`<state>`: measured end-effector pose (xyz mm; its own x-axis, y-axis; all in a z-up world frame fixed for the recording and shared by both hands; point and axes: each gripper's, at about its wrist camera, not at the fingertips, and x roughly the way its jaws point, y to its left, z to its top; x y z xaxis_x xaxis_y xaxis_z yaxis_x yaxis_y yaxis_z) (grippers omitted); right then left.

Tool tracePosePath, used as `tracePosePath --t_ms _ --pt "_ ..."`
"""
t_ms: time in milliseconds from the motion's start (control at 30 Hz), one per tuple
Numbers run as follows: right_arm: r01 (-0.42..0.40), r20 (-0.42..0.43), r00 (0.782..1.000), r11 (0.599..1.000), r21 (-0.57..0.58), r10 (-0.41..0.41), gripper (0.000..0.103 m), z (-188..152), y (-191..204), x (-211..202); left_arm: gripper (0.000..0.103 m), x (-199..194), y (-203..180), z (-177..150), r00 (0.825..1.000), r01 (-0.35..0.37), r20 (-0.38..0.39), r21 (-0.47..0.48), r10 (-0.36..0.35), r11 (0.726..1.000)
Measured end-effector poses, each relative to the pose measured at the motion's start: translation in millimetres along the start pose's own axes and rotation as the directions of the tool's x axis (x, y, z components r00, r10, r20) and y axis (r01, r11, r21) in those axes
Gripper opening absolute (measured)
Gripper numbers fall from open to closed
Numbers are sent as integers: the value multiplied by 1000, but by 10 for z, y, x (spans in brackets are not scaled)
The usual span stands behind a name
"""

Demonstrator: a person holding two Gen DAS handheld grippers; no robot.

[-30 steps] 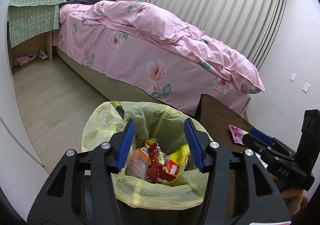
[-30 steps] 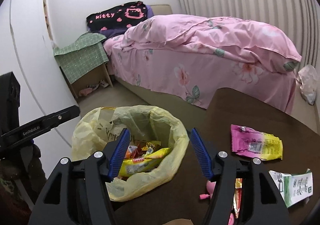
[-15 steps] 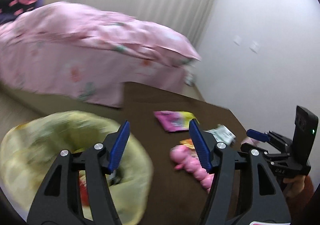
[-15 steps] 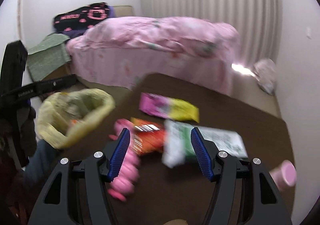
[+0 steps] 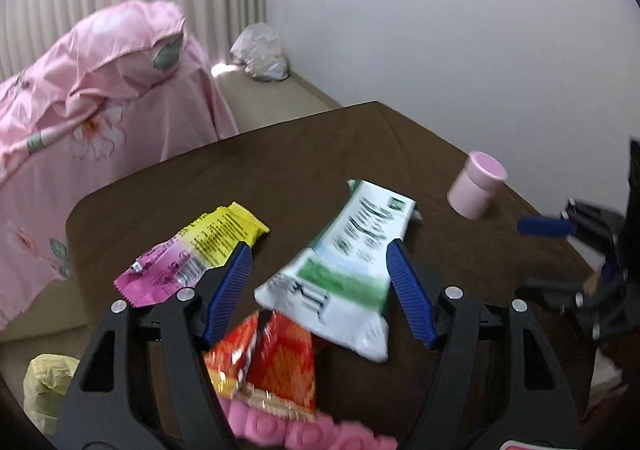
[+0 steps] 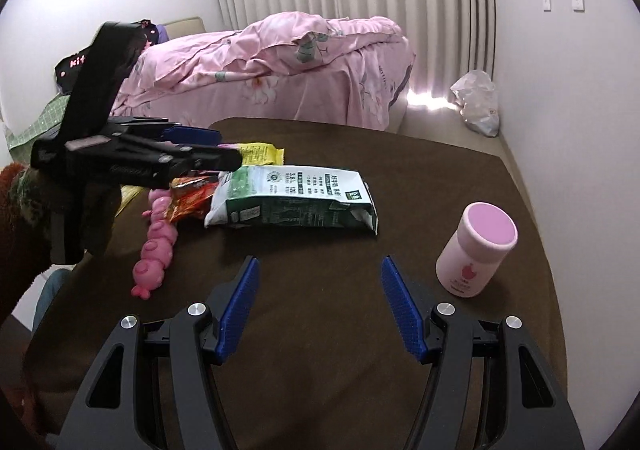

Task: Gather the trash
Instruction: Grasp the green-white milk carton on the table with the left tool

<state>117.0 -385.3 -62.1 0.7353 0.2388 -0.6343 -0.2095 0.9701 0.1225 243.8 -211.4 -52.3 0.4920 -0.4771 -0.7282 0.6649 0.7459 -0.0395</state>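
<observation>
Wrappers lie on the brown table (image 5: 320, 153): a green and white bag (image 5: 344, 270), a pink and yellow wrapper (image 5: 200, 250) and a red and orange wrapper (image 5: 272, 362). My left gripper (image 5: 318, 254) is open and empty, just above the green and white bag. The bag also shows in the right wrist view (image 6: 292, 197), with the red wrapper (image 6: 188, 197) at its left. My right gripper (image 6: 318, 266) is open and empty over bare table in front of the bag. The left gripper's body (image 6: 132, 157) reaches in from the left there.
A pink cup (image 6: 476, 250) stands at the right of the table. A pink segmented toy (image 6: 156, 242) lies at the left. A yellow bin bag (image 5: 48, 390) sits low beyond the table's left edge. A pink bed (image 6: 280, 77) stands behind, with a white plastic bag (image 6: 476, 101) on the floor.
Both grippers have swung right, away from the yellow bin bag and over the table with the wrappers. Both stay open and empty.
</observation>
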Motion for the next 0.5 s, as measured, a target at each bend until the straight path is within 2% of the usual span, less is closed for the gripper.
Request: tracePosePath --t_ms 133,300,367,433,500 --pt "24 -3 1000 1000 -8 -24 60 10 19 78 66 312 -213 147 992 73 -109 114 -60 991" --pt "8 -67 998 1000 -8 -8 60 -260 -24 70 66 744 -435 311 974 40 -225 198 5 979" --pt "8 -87 996 1000 -12 -9 60 -352 -34 76 66 903 -453 322 962 27 -272 206 31 978" --pt "3 -91 996 1000 -18 -4 60 -385 -27 78 61 974 -404 327 951 11 -305 170 42 985" --pt "0 -83 997 1000 -27 -2 60 -397 -6 66 55 862 -327 361 958 0 -284 101 29 995"
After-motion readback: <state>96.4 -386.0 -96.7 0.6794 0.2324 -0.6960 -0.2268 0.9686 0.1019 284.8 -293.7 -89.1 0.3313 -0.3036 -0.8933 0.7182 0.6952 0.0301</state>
